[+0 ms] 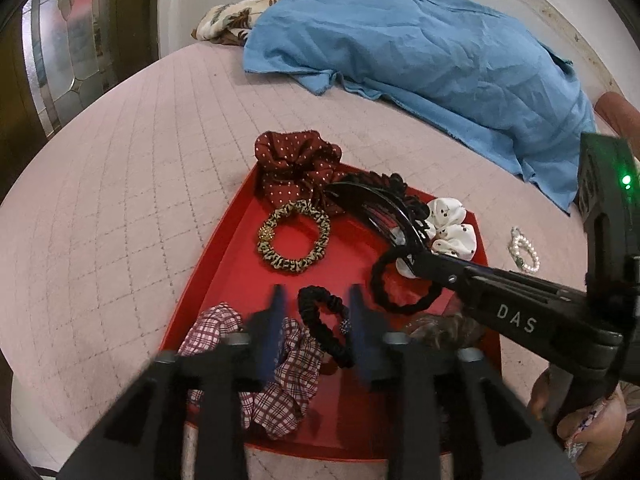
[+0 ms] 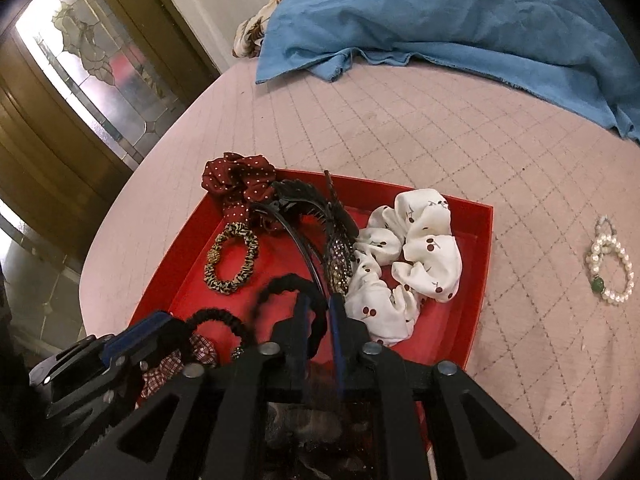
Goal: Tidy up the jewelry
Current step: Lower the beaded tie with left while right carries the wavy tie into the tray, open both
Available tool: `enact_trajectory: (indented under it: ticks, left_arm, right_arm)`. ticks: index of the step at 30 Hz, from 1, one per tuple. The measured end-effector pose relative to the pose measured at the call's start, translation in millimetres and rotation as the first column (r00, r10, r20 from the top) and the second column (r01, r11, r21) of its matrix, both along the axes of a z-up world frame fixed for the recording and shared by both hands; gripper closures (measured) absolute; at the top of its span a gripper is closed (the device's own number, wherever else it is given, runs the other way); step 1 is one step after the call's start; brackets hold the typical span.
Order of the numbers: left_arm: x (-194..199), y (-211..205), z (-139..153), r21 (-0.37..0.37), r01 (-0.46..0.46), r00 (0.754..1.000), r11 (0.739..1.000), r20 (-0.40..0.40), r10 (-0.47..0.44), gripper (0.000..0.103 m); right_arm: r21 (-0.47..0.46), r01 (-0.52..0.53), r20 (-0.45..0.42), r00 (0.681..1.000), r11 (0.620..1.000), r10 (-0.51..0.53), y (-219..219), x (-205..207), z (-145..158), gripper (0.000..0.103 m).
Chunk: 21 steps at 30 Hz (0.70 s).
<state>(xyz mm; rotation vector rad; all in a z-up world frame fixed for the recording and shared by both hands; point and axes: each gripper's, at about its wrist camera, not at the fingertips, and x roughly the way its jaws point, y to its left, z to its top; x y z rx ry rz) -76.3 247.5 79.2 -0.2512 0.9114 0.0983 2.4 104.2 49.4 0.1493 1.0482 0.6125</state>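
Note:
A red tray (image 1: 224, 264) (image 2: 476, 240) on the pink bed holds a dark red dotted scrunchie (image 1: 296, 160) (image 2: 236, 180), a leopard hair tie (image 1: 294, 236) (image 2: 230, 260), a white cherry scrunchie (image 1: 448, 232) (image 2: 408, 256), a plaid scrunchie (image 1: 280, 376), a small black hair tie (image 1: 324, 324) and a black braided hair tie (image 1: 400, 304) (image 2: 292, 284). My left gripper (image 1: 316, 332) is open over the small black tie. My right gripper (image 2: 320, 320) (image 1: 408, 256) is shut on a black hair comb clip (image 1: 376, 208) (image 2: 296, 216). A pearl bracelet (image 1: 524, 252) (image 2: 610, 264) lies outside the tray.
A blue cloth (image 1: 420, 48) (image 2: 460, 12) and a floral cloth (image 1: 240, 12) lie at the far side of the bed. A glass-panelled wooden door (image 2: 80, 80) stands on the left. The bed edge curves at the left.

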Motion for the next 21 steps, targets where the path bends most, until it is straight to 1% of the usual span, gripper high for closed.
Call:
enact_trajectory:
  ticks: [1,2,9,12,15,17,19,21]
  left_arm:
    - [-2.3,0.8,2.9,0.0,-0.007,1.0,1.0,0.011,0.007,0.06]
    - [-3.5,1.1,4.7,0.003,-0.011,1.0,1.0,0.016,0.011,0.06]
    - [-16.4,3.5,19.5,0.026,-0.044,0.999,0.999,0.027,0.044,0.059]
    - [-24.3,0.8,27.0,0.05,-0.055,0.998,0.997,0.04,0.053,0.056]
    - [-31.6,-6.1,34.7,0.095,-0.058,0.997,0.994,0.058,0.053,0.053]
    - [-36.2,-12.1,40.0,0.129,-0.056,0.996,0.99,0.071,0.047,0.051]
    - [-40.5,-18.5,45.2,0.155,-0.047,0.996,0.987,0.084,0.034,0.048]
    - [-44.6,-26.1,50.0,0.175,-0.036,0.995,0.984,0.096,0.019,0.045]
  right_arm:
    - [0.001,0.004,-0.001,1.0,1.0,-0.004,-0.8,0.1,-0.1,0.069]
    - [0.004,0.01,0.002,1.0,1.0,-0.01,-2.8,-0.5,0.9,0.066]
    - [0.045,0.01,0.012,1.0,0.999,-0.011,-10.3,-12.4,15.0,0.065]
    - [0.06,0.012,0.026,1.0,0.998,-0.013,-16.2,-21.8,23.7,0.06]
    - [0.077,0.029,0.042,0.999,0.997,-0.032,-27.4,-32.1,32.3,0.053]
    - [0.085,0.042,0.046,0.998,0.996,-0.046,-35.6,-36.8,35.6,0.05]
    - [0.091,0.063,0.051,0.996,0.994,-0.068,-47.4,-42.5,38.9,0.044]
    - [0.091,0.087,0.054,0.994,0.992,-0.092,-58.7,-46.8,39.6,0.041]
